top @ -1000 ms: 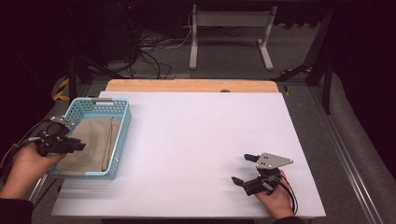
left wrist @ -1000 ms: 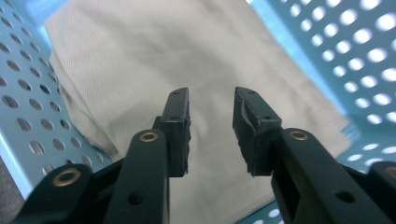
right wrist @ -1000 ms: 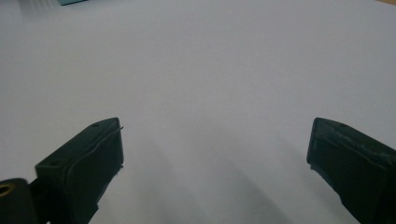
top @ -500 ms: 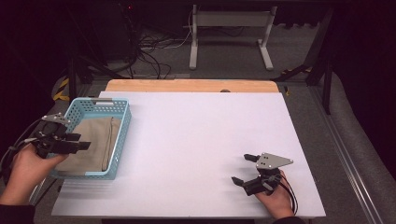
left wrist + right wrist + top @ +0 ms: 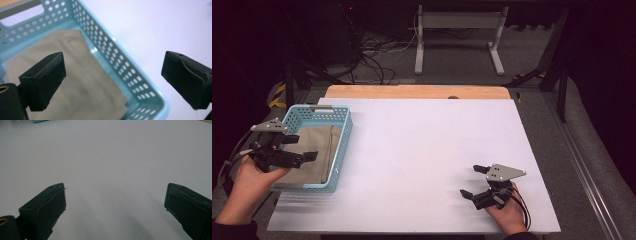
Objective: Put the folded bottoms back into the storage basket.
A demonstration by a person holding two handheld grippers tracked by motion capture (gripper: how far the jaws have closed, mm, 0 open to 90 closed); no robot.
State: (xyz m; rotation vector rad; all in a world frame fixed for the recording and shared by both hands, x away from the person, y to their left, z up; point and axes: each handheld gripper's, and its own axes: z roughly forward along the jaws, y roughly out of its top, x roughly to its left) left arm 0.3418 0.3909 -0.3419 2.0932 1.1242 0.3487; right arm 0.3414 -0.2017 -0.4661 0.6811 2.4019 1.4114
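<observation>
High view, nearest the person, has the right gripper (image 5: 479,187) resting released on the white tabletop (image 5: 427,150); farther left, the left gripper (image 5: 294,152) hovers spread-jawed over the folded beige cloth (image 5: 314,155) in the blue basket (image 5: 339,150); next, likely descend and pinch an edge.

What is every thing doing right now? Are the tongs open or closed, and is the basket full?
Left tongs: open, holding nothing, over the basket's near end.
Right tongs: open, holding nothing, low over the bare table.
Blue basket: upright at the table's left edge, with the cloth inside.
Beige cloth: folded flat on the basket's floor.
White table: bare apart from the basket.
</observation>
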